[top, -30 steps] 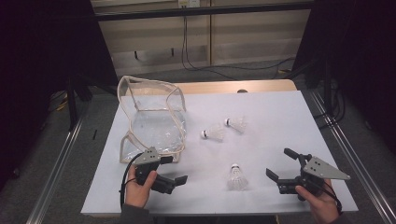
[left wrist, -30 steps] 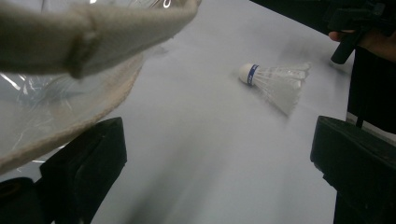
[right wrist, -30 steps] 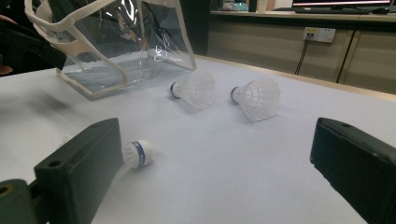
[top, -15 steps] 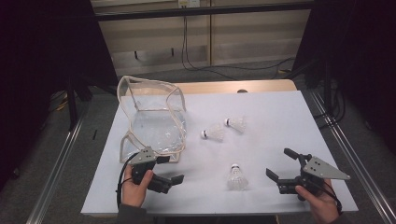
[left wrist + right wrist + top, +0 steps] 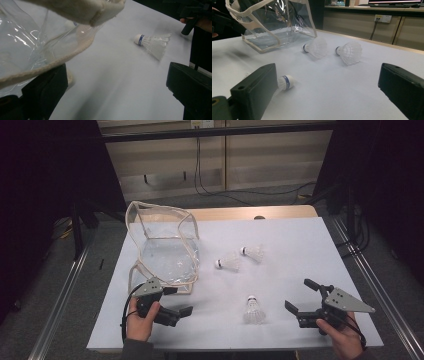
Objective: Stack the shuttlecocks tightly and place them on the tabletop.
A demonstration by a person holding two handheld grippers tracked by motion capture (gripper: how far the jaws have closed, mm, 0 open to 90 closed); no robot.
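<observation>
A clear plastic bag (image 5: pixel 161 245) with cream trim stands open at the table's left. Three white shuttlecocks lie on the white table: two side by side in the middle (image 5: pixel 229 263) (image 5: pixel 253 252), one nearer the front (image 5: pixel 252 310). My left gripper (image 5: pixel 178 301) is open at the bag's front corner. In the left gripper view the bag's cream strap (image 5: pixel 50 66) hangs just over its left jaw, with the front shuttlecock (image 5: pixel 152 43) beyond. My right gripper (image 5: pixel 300 295) is open, right of that shuttlecock (image 5: pixel 285 82), whose skirt is hidden behind its left jaw.
The table's front edge (image 5: pixel 230 347) runs just under both hands. Metal rails flank the table on both sides. Bare white tabletop (image 5: pixel 300 245) spreads to the right of the middle shuttlecocks. A wooden strip (image 5: pixel 235 213) lines the far edge.
My left gripper has shifted slightly left, toward the bag's front corner. The right gripper and the shuttlecocks have stayed put.
</observation>
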